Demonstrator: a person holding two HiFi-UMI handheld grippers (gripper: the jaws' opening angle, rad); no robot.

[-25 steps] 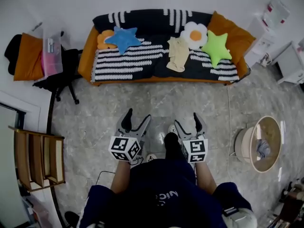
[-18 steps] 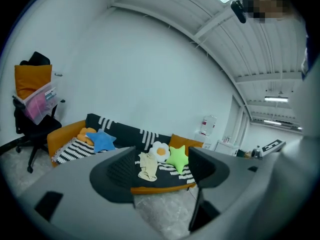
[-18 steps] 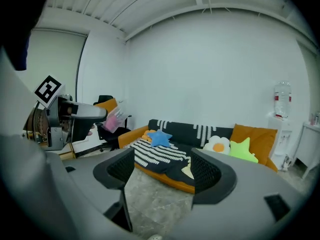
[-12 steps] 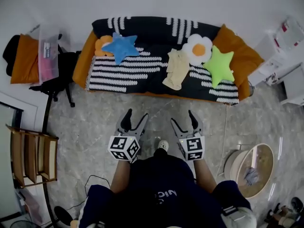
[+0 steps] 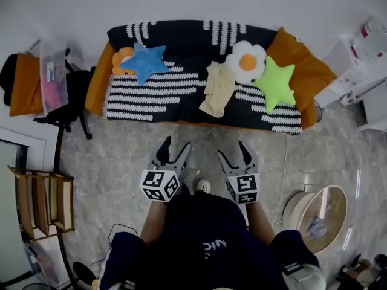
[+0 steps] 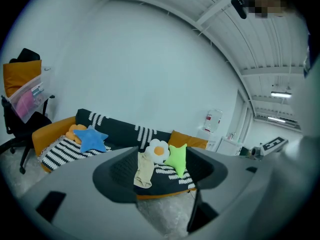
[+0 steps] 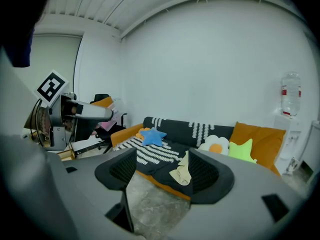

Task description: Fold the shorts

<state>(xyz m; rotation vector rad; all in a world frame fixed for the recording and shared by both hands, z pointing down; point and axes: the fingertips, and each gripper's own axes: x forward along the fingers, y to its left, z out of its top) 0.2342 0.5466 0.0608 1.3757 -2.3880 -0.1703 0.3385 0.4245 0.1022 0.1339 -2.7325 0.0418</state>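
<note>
The pale yellow shorts (image 5: 216, 88) lie crumpled on the sofa (image 5: 181, 95) seat, between the blue star cushion (image 5: 144, 62) and the flower cushion (image 5: 244, 61). In the left gripper view the shorts (image 6: 144, 169) show far beyond the jaws; the right gripper view shows the shorts (image 7: 183, 170) the same way. My left gripper (image 5: 171, 149) and right gripper (image 5: 234, 153) hover over the marble floor, short of the sofa's front edge. Both have their jaws apart and closing, with nothing between them.
A green star cushion (image 5: 276, 83) sits at the sofa's right. An office chair (image 5: 66, 92) with an orange cloth and a clear bag stands left. A wooden shelf (image 5: 42, 204) is at the left edge, a round basket (image 5: 320, 210) at the right, white furniture (image 5: 363, 65) beyond.
Both grippers have moved toward the sofa, which now lies closer in the head view. Their jaws have narrowed a little.
</note>
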